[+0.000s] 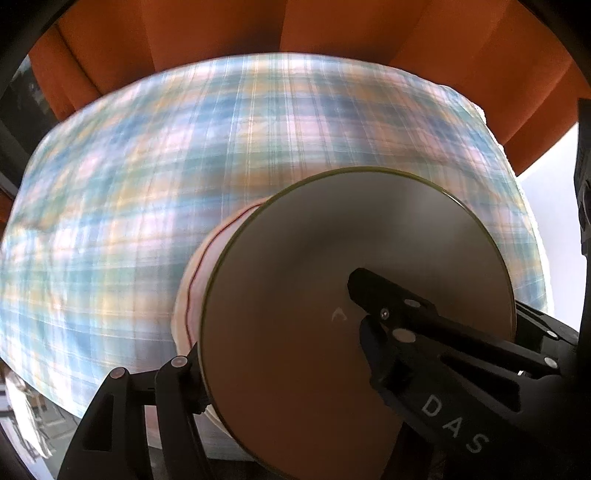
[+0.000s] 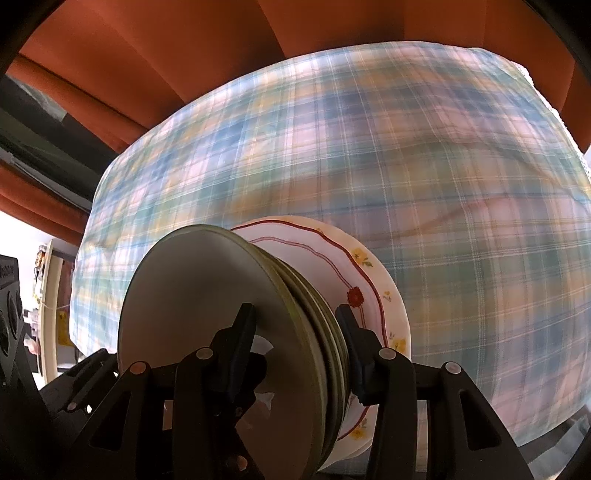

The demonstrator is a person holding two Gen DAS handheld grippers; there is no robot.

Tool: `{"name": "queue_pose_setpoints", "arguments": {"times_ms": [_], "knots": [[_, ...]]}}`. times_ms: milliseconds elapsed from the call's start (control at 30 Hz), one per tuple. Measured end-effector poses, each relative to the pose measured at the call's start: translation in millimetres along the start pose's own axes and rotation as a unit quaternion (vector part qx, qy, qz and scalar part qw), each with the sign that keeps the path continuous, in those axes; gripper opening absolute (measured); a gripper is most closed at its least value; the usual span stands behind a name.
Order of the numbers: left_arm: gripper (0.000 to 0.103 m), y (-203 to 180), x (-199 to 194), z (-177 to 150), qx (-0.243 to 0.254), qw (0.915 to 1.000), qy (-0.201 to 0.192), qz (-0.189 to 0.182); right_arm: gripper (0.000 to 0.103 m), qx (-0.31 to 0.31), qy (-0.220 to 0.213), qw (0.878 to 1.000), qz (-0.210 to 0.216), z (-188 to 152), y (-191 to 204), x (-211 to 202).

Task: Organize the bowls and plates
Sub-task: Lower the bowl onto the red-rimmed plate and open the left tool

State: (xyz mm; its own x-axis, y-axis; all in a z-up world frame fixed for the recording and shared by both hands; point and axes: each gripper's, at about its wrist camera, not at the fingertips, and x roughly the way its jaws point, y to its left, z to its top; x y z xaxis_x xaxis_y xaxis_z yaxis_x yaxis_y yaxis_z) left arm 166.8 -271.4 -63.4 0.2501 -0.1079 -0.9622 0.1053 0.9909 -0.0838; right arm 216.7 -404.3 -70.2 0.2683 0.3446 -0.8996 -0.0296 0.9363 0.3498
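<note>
tablecloth (image 1: pixel 221 166): blurred | grey plates (image 2: pixel 207 314): bottom cut off by frame

Backdrop: plaid tablecloth (image 1: pixel 221 166) in blue, green, pink and yellow covers the table, blurred | behind it: orange upholstered seat (image 1: pixel 258 26) | left edge, right view: cream shelf (image 2: pixel 50 314), contents unclear

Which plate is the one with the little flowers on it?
Find the checked tablecloth, then the stack of plates held on edge in the right gripper. The flowered plate is the white one at the back, against the cloth. Only it has a wavy red line and small flowers; the plates in front are plain with green rims.
</note>
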Motion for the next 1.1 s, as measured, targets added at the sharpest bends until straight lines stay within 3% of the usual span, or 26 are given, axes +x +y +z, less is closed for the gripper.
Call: {"name": "queue_pose_setpoints", "arguments": {"times_ms": [167,333,467,700,800,1100], "knots": [[0.070,3.1,-6.6,-4.3,0.008,0.9997,-0.015,0.019,0.056,-0.007,-0.017,1.000,-0.009,-9.3,2.4,-5.3],[0.078,7.7,-20.7,-8.2,0.032,0.9984,-0.045,0.008,0.066,-0.002,-0.059,0.998,-0.031,-19.0,6.6,-22.5],[0.085,10.7,-36.1,-13.0,0.061,0.9950,-0.079,-0.006,0.067,0.007,-0.095,0.994,-0.056,-27.5,10.7,-37.0],[0.090,32.0,-66.7,-25.8,0.081,0.9869,-0.136,-0.031,0.068,0.041,-0.168,0.978,-0.114,-49.9,27.3,-72.7],[0.091,45.0,-75.9,-34.0,0.086,0.9844,-0.149,-0.038,0.074,0.039,-0.200,0.969,-0.141,-62.7,43.4,-85.5],[0.091,102.6,-89.6,-64.7,0.063,0.9809,-0.181,-0.034,0.075,0.030,-0.239,0.956,-0.165,-101.5,96.6,-91.5]]}}
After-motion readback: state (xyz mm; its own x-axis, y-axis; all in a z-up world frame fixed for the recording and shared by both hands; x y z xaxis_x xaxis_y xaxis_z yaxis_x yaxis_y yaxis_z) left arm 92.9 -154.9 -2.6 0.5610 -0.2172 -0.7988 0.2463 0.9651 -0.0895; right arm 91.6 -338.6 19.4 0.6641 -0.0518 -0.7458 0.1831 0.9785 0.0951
